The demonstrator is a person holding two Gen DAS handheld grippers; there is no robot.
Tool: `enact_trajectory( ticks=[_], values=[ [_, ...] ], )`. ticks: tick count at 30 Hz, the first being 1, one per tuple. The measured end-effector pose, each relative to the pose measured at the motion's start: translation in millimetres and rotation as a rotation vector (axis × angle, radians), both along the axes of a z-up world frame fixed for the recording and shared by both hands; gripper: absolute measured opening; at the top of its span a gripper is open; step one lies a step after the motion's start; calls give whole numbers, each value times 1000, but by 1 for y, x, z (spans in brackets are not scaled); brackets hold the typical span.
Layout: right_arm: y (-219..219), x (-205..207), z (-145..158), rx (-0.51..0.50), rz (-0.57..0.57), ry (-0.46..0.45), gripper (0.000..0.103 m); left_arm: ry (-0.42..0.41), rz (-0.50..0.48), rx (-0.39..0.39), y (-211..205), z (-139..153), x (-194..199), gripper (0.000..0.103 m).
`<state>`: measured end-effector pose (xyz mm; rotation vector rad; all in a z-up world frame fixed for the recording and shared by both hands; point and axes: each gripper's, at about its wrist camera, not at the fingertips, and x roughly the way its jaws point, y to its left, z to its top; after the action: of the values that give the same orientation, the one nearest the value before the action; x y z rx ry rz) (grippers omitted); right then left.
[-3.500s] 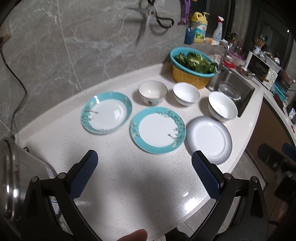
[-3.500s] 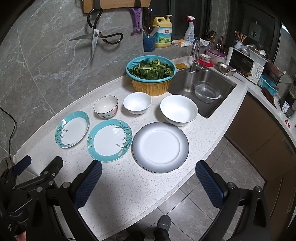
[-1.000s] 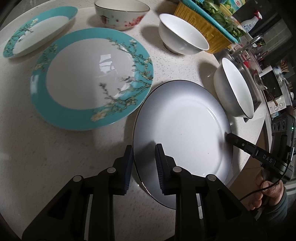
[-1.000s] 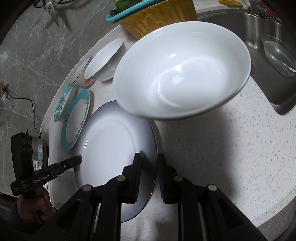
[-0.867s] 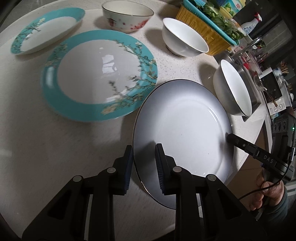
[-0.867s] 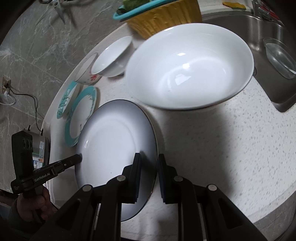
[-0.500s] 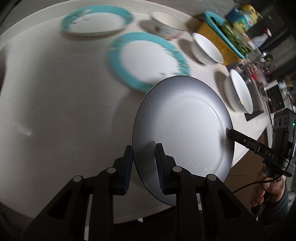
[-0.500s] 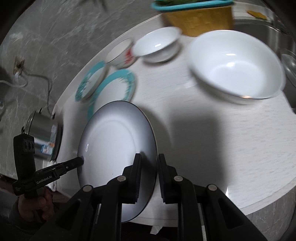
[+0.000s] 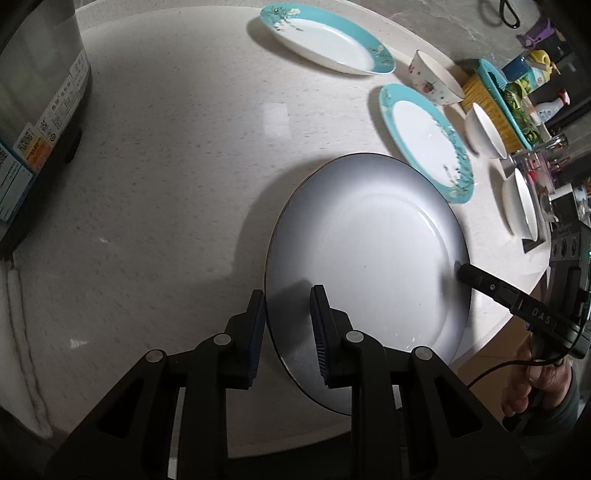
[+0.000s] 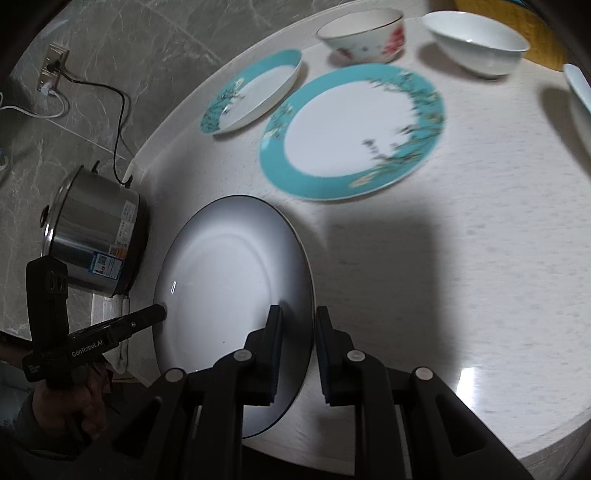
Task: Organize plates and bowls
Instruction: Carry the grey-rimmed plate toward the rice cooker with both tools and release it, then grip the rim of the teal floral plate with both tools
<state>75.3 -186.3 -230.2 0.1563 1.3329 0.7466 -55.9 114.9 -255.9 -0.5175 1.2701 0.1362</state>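
Observation:
Both grippers hold the large grey-rimmed white plate (image 9: 365, 258) by opposite edges, above the white counter (image 9: 166, 147). My left gripper (image 9: 288, 321) is shut on its near rim; my right gripper (image 10: 297, 332) is shut on the other rim, and the plate (image 10: 229, 280) fills the lower left of that view. On the counter lie a large teal floral plate (image 10: 354, 129), a smaller teal plate (image 10: 255, 90), a floral bowl (image 10: 364, 33), a small white bowl (image 10: 476, 40) and a big white bowl (image 9: 521, 203).
A steel cooker (image 10: 92, 236) with a label stands at the counter's left end, its cord running to a wall socket (image 10: 50, 68). A yellow and teal basket of greens (image 9: 506, 103) stands behind the bowls. The counter edge (image 10: 535, 435) curves close in front.
Both grippers have carried the grey-rimmed plate up off the counter and leftwards, away from the big white bowl and towards the steel cooker. The other dishes have not moved.

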Motion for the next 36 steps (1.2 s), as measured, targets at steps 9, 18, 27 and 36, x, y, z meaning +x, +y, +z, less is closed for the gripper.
enact_trajectory(
  ticks=[9,18,27,36],
  values=[
    [13,-1,-11,-33,-53,-5,20,6,-69,-6,22,-16,12,22],
    [12,2,-15,-43,-73,-30,21,-4,-102,-11,17,-19,28,23],
    [13,-2,-10,-36,-51,-80,37,-52,-61,16,24,-2,34,67],
    [-41,5,40,25,-196,-136,101,-219,-201,-18,20,59,84,103]
  ],
)
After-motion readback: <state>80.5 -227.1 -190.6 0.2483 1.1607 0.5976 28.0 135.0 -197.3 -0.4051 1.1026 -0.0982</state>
